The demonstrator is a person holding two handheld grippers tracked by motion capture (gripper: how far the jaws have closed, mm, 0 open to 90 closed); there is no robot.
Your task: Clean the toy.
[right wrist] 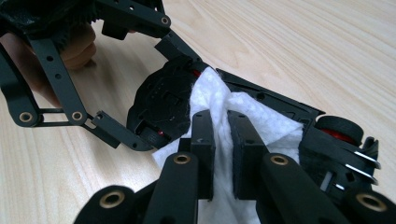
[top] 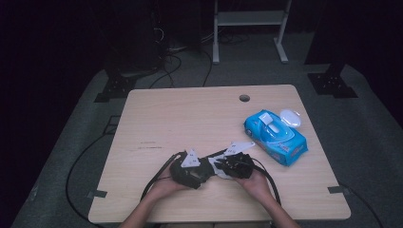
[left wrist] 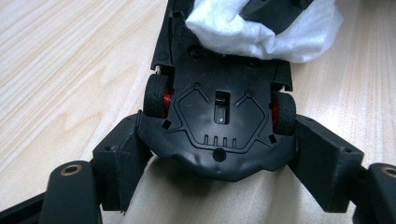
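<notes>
Wiping the underside of a toy car. The toy car (left wrist: pixel 219 116) lies belly-up, low over the wooden surface (top: pixel 190 118), near its front edge and well to the left of the blue wipe pack (top: pixel 275 137), which lies with its lid flipped open. Your left claw (left wrist: pixel 219 154) is clenched on one end of the car, one jaw against each flank just behind the red-hubbed wheels (left wrist: pixel 156 95). Your right claw (right wrist: pixel 220 140) is pinched on a white wipe (right wrist: pixel 247 116), which is draped over the car's black underside at the end away from the left claw.

To do this step well, as judged from the scene:
- Keep the left claw's hold firm and level; the jaws bear on curved bodywork, so a twist of the wrist could let the car slip out.
- Draw the wipe along the chassis toward the left claw in straight strokes, pressing lightly, so the push runs into the grip rather than across it.
- Keep the wipe bunched between the right jaws; a loose fold could snag on the wheels or the small switch slot (left wrist: pixel 220 107) at the chassis centre.
- Keep the right jaws themselves off the plastic; let only the wipe touch.
</notes>
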